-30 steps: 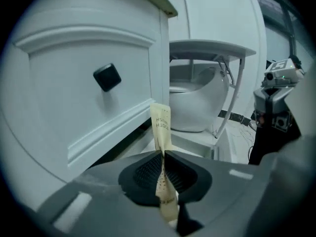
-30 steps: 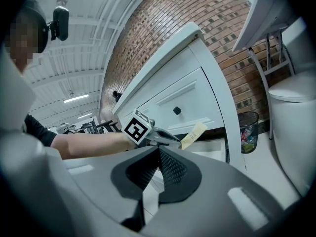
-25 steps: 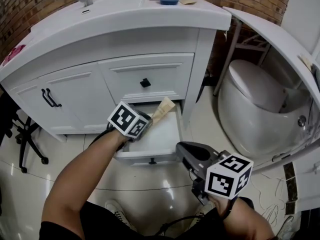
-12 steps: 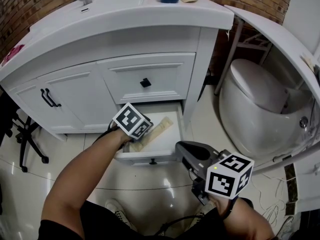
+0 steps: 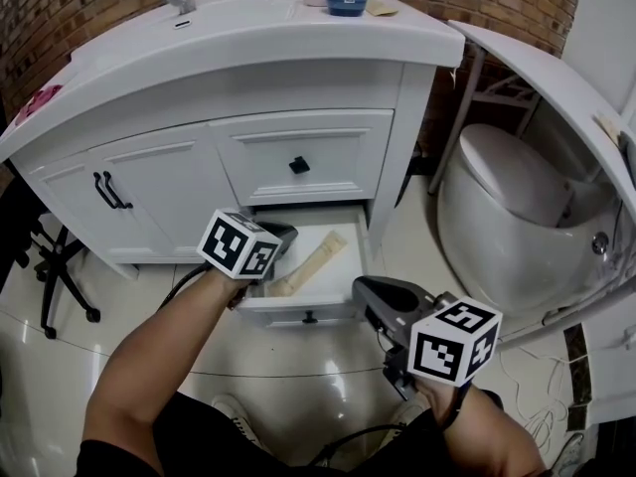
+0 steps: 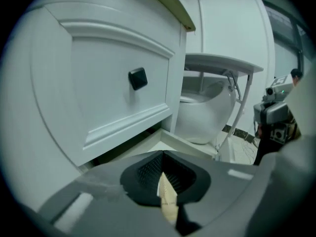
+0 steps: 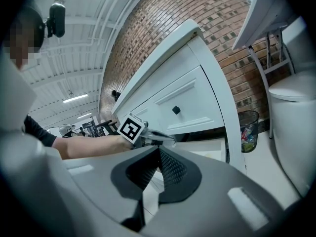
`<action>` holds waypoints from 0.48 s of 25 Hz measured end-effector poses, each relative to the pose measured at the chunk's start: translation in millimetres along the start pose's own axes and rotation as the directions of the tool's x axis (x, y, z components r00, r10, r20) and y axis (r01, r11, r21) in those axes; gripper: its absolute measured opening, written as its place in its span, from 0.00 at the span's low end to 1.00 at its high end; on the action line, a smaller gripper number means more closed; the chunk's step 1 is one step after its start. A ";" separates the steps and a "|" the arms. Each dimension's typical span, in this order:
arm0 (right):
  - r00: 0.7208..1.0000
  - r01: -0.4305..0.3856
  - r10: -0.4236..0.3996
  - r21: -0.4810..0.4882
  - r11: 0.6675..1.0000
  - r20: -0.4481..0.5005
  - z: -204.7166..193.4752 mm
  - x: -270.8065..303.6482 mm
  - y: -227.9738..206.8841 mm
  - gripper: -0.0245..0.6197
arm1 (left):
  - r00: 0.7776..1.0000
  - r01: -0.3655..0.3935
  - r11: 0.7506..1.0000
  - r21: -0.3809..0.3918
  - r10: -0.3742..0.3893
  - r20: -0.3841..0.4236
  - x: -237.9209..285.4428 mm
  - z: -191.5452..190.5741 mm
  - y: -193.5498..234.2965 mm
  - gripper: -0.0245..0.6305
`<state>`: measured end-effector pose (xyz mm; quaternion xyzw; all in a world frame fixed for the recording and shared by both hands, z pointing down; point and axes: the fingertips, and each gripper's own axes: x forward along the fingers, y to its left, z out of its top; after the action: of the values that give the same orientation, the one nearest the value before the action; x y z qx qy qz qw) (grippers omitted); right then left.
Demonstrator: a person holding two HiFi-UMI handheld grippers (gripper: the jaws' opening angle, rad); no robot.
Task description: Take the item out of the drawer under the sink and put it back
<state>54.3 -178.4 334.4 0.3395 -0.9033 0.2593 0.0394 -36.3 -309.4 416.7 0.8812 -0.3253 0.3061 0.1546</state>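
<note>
— Has the tube point(image 5: 313, 259) dropped flat since a second ago?
— Yes. It lies in the drawer point(image 5: 298, 309), near end pinched in the closed left gripper point(image 6: 165, 180). The right gripper point(image 7: 158, 157), shut on nothing, hangs before the drawer's front.

Bright, evenly lit bathroom seen through fisheye lenses.
Glare spots shine on the glossy floor point(image 5: 298, 366); both gripper views bend lines, darken at the corners and blur close up.

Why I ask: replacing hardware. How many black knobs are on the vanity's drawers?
2: one knob on the closed upper drawer; one on the open lower drawer's front. None looks hidden.
</note>
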 end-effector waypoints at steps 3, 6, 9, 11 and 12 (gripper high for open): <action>1.000 0.008 -0.008 -0.008 1.000 0.007 0.7 -3.1 1.0 0.05 | 0.993 -0.001 0.999 -0.043 0.006 0.117 -33.6 13.2 -6.9 0.05; 1.000 0.004 -0.004 -0.018 1.000 0.018 3.0 -5.3 6.6 0.05 | 0.974 0.012 0.998 -0.065 0.003 0.226 -72.4 23.4 -21.8 0.05; 1.000 -0.013 0.014 -0.033 0.999 0.026 3.2 -5.9 17.8 0.05 | 0.948 0.048 0.994 -0.095 -0.015 0.318 -108.2 28.9 -42.4 0.05; 0.999 -0.030 0.031 -0.046 0.998 0.031 2.3 -4.7 26.7 0.05 | 0.935 0.056 0.994 -0.098 -0.018 0.355 -128.4 29.8 -54.3 0.05; 0.999 -0.036 0.038 -0.054 0.998 0.031 2.0 -3.8 30.3 0.05 | 0.931 0.058 0.994 -0.096 -0.019 0.366 -137.0 29.0 -59.6 0.05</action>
<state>38.2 -157.9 318.3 0.3256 -0.9166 0.2302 0.0294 -66.1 -213.3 302.4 0.9195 -0.3465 0.1168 0.1440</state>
